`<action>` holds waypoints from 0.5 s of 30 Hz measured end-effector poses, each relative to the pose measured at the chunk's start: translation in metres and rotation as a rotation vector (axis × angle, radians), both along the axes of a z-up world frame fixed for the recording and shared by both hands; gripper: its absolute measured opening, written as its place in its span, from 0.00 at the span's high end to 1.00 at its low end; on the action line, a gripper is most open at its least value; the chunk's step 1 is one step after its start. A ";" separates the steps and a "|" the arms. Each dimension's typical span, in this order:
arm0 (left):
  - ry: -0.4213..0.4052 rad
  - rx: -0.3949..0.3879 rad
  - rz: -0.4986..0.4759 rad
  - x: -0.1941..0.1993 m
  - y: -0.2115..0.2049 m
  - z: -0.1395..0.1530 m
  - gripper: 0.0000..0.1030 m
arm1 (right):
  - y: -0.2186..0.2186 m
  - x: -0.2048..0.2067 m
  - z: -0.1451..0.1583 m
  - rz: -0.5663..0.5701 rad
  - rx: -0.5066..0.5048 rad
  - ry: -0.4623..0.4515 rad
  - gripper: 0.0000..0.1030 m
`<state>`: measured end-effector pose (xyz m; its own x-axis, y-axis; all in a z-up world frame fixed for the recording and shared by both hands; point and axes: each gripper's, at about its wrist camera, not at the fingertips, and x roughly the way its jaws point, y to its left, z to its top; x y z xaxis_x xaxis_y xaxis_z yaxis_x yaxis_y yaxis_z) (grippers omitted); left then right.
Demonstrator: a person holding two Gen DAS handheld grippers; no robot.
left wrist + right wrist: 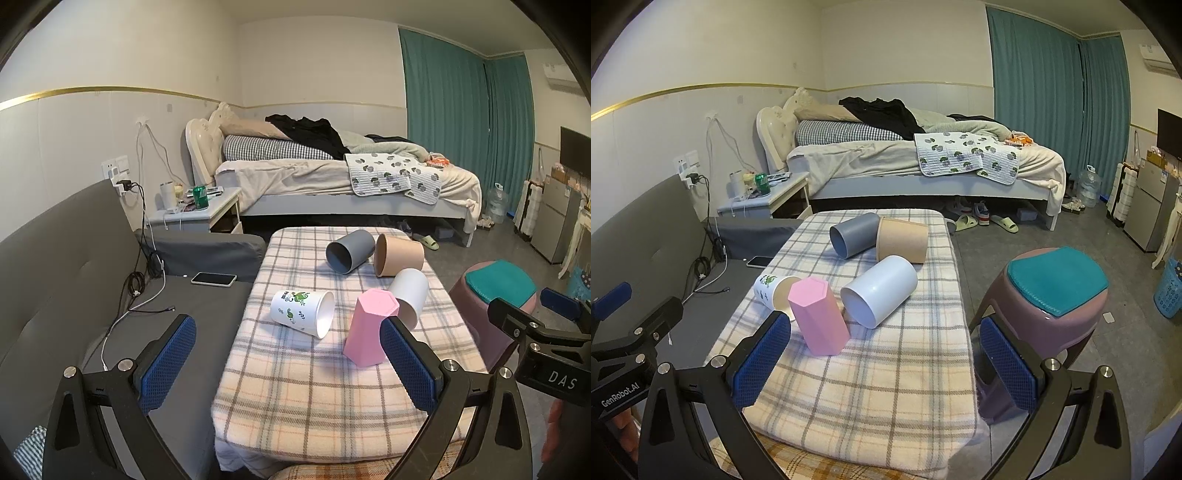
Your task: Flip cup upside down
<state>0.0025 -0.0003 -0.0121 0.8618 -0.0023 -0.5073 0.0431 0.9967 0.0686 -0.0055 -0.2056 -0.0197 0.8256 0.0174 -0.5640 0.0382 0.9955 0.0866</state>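
Several cups are on a plaid-covered table (pixel 295 387) (pixel 871 387). A pink hexagonal cup (pixel 369 328) (pixel 818 317) stands upside down, closed end up. A white cup with green print (pixel 301 312) (pixel 768 290), a plain white cup (pixel 408 299) (pixel 879 295), a grey cup (pixel 351 251) (pixel 853 234) and a tan cup (pixel 399 254) (pixel 903 238) lie on their sides. My left gripper (pixel 288 369) is open and empty, near the table's front. My right gripper (pixel 882 365) is open and empty, just short of the pink cup.
A grey sofa (pixel 74 266) with a phone (pixel 214 278) and cables lies left of the table. A purple stool with a teal cushion (pixel 1052 295) stands to the right. A bed (pixel 332 177), nightstand (pixel 199 214) and fridge (pixel 1152 206) are further back.
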 end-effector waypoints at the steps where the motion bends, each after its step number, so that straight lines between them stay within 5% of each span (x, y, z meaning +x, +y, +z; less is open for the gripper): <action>1: 0.001 -0.002 -0.001 0.000 0.000 0.000 0.00 | 0.000 0.000 -0.001 0.000 0.000 0.001 0.00; 15: -0.002 -0.003 0.002 -0.001 -0.004 -0.001 0.00 | 0.001 0.000 0.000 0.001 0.000 0.004 0.00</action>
<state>0.0017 -0.0047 -0.0135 0.8629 -0.0025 -0.5053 0.0412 0.9970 0.0655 -0.0052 -0.2047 -0.0198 0.8230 0.0182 -0.5677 0.0378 0.9955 0.0866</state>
